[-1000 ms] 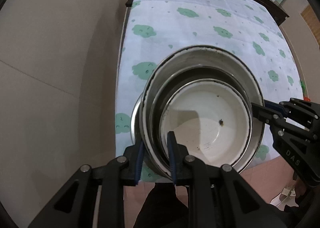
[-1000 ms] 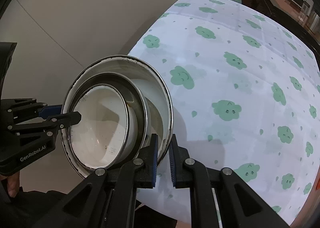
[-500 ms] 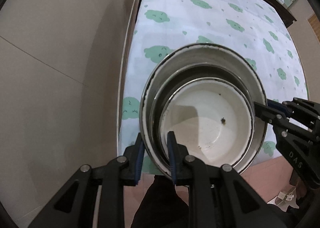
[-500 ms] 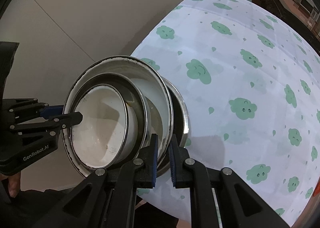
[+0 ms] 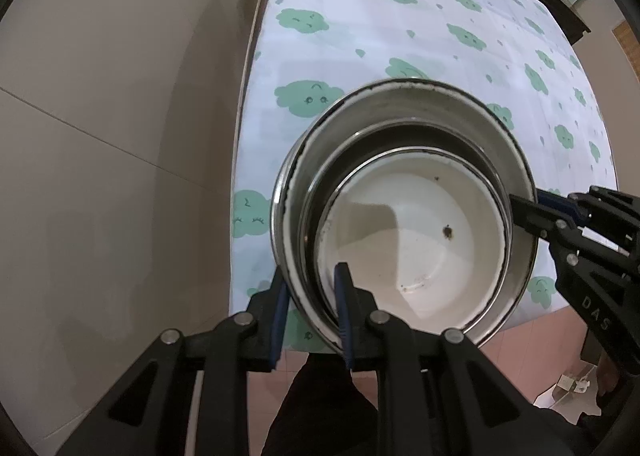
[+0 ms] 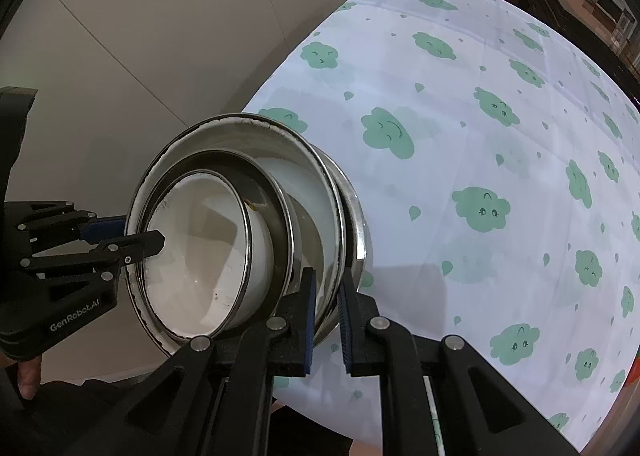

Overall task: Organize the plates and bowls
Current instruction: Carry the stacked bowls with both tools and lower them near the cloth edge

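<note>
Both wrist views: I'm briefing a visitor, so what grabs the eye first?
A stack of nested bowls, white inside with metal rims, fills the middle, held at opposite rims by the left claw and the right claw. Beyond it stretches a tablecloth dotted with green smiling clouds.

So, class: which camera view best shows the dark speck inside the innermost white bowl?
The left wrist view: it looks straight into the innermost white bowl, so the dark speck stands out clearly. The right wrist view sees that bowl obliquely, showing only faint marks.
</note>
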The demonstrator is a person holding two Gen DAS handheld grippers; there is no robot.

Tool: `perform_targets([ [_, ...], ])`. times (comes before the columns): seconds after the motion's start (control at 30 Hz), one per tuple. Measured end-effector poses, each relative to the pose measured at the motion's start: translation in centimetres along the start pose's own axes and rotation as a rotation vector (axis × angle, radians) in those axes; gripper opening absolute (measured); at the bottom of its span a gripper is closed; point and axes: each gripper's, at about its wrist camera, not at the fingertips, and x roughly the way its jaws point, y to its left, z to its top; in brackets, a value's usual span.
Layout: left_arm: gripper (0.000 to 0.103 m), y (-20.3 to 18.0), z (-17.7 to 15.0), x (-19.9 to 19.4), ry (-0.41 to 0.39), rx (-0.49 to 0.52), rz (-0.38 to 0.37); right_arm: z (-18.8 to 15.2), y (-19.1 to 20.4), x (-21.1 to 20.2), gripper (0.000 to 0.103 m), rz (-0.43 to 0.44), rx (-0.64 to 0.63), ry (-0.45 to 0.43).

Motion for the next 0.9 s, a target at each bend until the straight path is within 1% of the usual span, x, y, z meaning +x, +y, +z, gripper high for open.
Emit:
perform_targets([
  [0.7,0.019,-0.2,0.4,1.4,0.042,0.008,0.012,0.7,-0.3,0.9,0.012,0.004,-0.005,0.031],
  [0.87,0.020,0.0,0.3,1.5,0.038,0.011,0.001,0.9,-0.1,1.1,0.012,-0.004,-0.013,0.035],
  [0.9,0.021,0.0,0.3,1.5,0.037,0.015,-0.001,0.9,-0.1,1.1,0.013,-0.006,-0.014,0.035],
])
